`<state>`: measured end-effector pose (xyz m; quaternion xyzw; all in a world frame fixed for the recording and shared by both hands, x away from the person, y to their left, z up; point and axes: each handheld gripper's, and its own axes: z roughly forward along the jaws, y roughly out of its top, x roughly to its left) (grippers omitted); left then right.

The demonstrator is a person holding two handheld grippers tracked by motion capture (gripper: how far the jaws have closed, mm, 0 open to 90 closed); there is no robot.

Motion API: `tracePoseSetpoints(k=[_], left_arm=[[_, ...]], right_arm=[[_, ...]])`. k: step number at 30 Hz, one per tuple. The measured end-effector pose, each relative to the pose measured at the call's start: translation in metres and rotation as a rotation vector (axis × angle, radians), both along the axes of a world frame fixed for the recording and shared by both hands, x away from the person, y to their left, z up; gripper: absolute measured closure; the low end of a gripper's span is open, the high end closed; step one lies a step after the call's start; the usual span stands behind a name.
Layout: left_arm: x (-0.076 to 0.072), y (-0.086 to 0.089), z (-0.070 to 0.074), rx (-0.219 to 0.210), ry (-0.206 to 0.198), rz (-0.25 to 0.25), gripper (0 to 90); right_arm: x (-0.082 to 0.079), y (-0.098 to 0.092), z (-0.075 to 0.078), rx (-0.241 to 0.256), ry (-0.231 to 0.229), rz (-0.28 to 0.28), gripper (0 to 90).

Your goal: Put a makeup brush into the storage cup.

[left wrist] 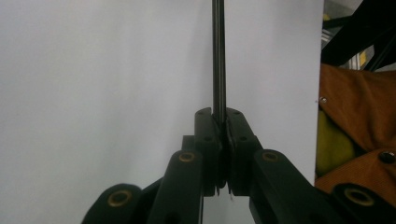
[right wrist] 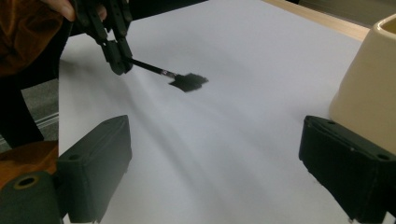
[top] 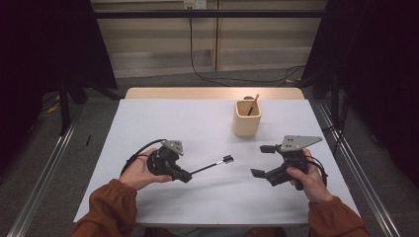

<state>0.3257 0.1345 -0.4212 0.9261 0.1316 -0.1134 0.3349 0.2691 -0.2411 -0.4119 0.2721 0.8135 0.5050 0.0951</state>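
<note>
Soft overhead light brightens the white rectangular table [top: 197, 128] amid dark surroundings; the flat black brush head [right wrist: 188, 82] blurs above its faint shadow.

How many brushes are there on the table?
2. One thin black brush is clamped in the left gripper above the white table. One wooden-handled brush stands in the beige cup. More may hide inside the cup.

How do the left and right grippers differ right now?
The left gripper is shut on a thin black brush; the right gripper is wide open and holds nothing. The left points toward the table's middle; the right sits below the beige cup. Both are hand-held just above the white tabletop.
</note>
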Motion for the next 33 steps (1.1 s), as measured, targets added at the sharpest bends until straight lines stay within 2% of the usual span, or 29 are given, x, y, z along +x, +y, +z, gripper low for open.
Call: tracePoseSetpoints(k=[4, 6, 10, 12, 15, 19, 21, 23, 27, 29, 33], left_arm=[[-0.003, 0.001, 0.0, -0.028, -0.015, 0.018, 85.5], [-0.004, 0.002, 0.001, -0.051, -0.031, 0.027, 85.5], [-0.007, 0.005, 0.003, -0.091, -0.052, 0.045, 85.6], [-0.009, 0.006, 0.002, -0.119, -0.05, 0.06, 85.6], [-0.009, 0.008, 0.002, -0.135, -0.066, 0.077, 85.5], [-0.01, 0.01, 0.003, -0.173, -0.071, 0.091, 85.6], [-0.012, 0.012, 0.002, -0.193, -0.058, 0.089, 85.5], [-0.015, 0.014, 0.0, -0.192, -0.064, 0.096, 85.5], [-0.018, 0.016, -0.002, -0.231, -0.085, 0.128, 85.5], [-0.019, 0.017, -0.002, -0.247, -0.075, 0.133, 85.5], [-0.021, 0.017, -0.001, -0.259, -0.11, 0.159, 85.4]], right_arm=[[-0.002, 0.001, -0.002, 0.001, -0.005, 0.003, 8.7], [-0.003, 0.001, 0.0, 0.018, -0.012, 0.007, 8.7], [-0.004, 0.002, 0.001, 0.018, -0.039, -0.017, 8.8], [-0.004, 0.002, 0.001, 0.022, -0.043, -0.017, 8.8], [-0.005, 0.004, 0.001, 0.021, -0.055, -0.021, 8.8], [-0.005, 0.004, 0.001, 0.045, -0.052, -0.014, 8.8], [-0.006, 0.003, 0.001, 0.057, -0.054, -0.015, 8.7], [-0.007, 0.002, 0.002, 0.061, -0.058, -0.018, 8.8], [-0.009, 0.003, 0.002, 0.073, -0.067, -0.016, 8.8], [-0.009, 0.003, 0.002, 0.07, -0.073, -0.016, 8.8], [-0.011, 0.006, 0.003, 0.065, -0.086, -0.001, 8.6]])
